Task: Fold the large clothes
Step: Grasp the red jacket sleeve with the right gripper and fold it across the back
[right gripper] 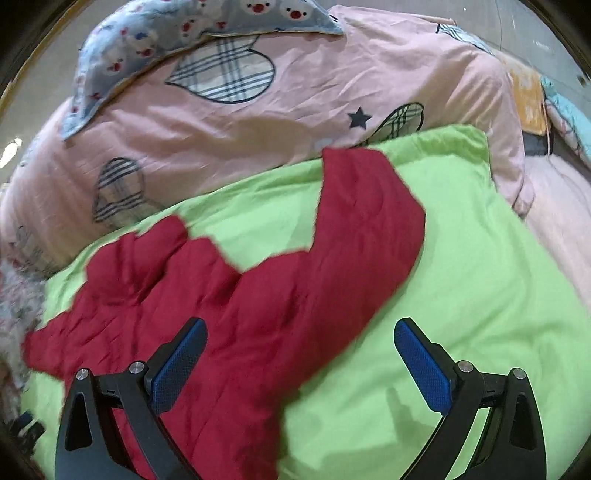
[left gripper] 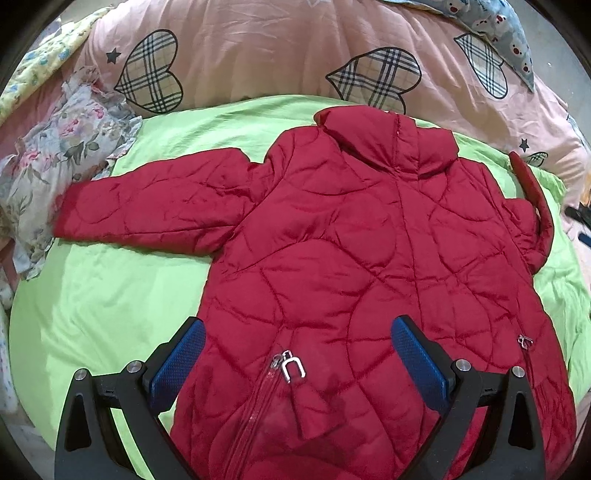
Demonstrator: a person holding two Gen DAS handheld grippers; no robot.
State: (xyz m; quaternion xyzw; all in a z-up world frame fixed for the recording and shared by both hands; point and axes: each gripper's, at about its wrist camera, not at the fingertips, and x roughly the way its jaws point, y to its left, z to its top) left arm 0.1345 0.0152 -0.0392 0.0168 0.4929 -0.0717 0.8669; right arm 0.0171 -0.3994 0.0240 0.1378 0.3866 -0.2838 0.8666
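1. While lying flat on the green sheet (left gripper: 96, 306), spreading across most of the left wrist view: red quilted jacket (left gripper: 369, 236), collar (left gripper: 391, 147) pointing toward the pink duvet (left gripper: 258, 48), one sleeve (left gripper: 147, 206) stretching out to the left, almost reaching the floral cloth (left gripper: 55, 162).
2. Hovering over the jacket's lower part, jaws standing wide apart, gripping nothing: left gripper (left gripper: 297, 334), with the silver zipper pull (left gripper: 291, 365) showing between its blue pads (left gripper: 177, 362).
3. Showing near the right hem: a second, smaller zipper pull (left gripper: 522, 341).
4. Curling up at the far right edge of the left view: the other sleeve (left gripper: 535, 192) (partly folded or bunched, hard telling which).
5. Appearing in the right wrist view: the same jacket (right gripper: 236, 314), blurred, with that sleeve (right gripper: 369, 206) bending up toward the duvet (right gripper: 332, 92).
6. Hanging above the sheet (right gripper: 480, 277) and the jacket's edge, jaws also spread wide and empty: right gripper (right gripper: 299, 334), left pad over red fabric, right pad over green.
7. Resting on top of the duvet at the back: blue patterned pillow (right gripper: 166, 26).
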